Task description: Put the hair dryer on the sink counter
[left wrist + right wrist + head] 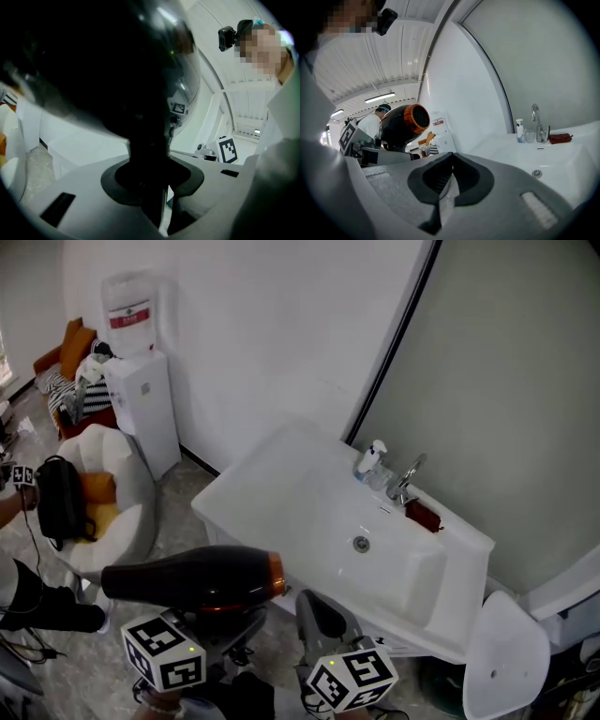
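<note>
A black hair dryer [187, 579] with an orange ring at its nozzle lies level in the air, in front of the white sink counter [272, 488] and short of its edge. My left gripper [220, 620] holds it from below. In the left gripper view the dark body fills the picture, and the jaws of the left gripper [152, 180] are shut on the handle [146, 154]. My right gripper [319, 610] hangs beside it to the right. In its own view the right gripper [451, 176] is shut and empty, with the hair dryer [401, 124] to its left.
The counter has a basin with a drain [361, 544], a faucet [405, 479], a pump bottle [370, 460] and a dark red item [424, 515] at its back. A water dispenser [141, 390] and a white armchair [127, 512] with a black bag [58, 498] stand to the left.
</note>
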The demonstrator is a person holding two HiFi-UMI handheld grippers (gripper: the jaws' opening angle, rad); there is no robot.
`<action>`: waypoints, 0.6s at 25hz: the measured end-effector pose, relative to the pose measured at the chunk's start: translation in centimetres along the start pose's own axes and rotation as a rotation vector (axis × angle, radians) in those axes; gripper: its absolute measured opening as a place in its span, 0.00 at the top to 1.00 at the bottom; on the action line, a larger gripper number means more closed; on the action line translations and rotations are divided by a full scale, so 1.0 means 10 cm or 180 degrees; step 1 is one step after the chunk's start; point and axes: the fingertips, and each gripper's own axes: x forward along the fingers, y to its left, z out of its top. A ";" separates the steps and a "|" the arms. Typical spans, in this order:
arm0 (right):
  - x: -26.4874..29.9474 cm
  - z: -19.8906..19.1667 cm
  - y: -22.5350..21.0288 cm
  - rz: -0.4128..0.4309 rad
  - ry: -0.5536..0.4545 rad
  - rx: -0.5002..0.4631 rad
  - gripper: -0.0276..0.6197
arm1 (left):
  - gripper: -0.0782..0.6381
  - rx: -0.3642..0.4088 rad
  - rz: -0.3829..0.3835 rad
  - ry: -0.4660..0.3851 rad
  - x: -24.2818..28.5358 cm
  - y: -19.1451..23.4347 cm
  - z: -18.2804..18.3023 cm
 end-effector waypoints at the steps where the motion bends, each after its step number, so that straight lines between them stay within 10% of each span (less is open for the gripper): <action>1: 0.01 0.00 -0.05 -0.0004 0.0010 0.0008 0.96 | 0.71 0.0005 -0.0007 0.0010 0.05 0.00 0.00; 15: 0.06 0.15 -0.41 -0.0059 -0.0114 0.0065 0.96 | 0.71 0.0116 -0.0095 0.0063 0.46 -0.02 0.17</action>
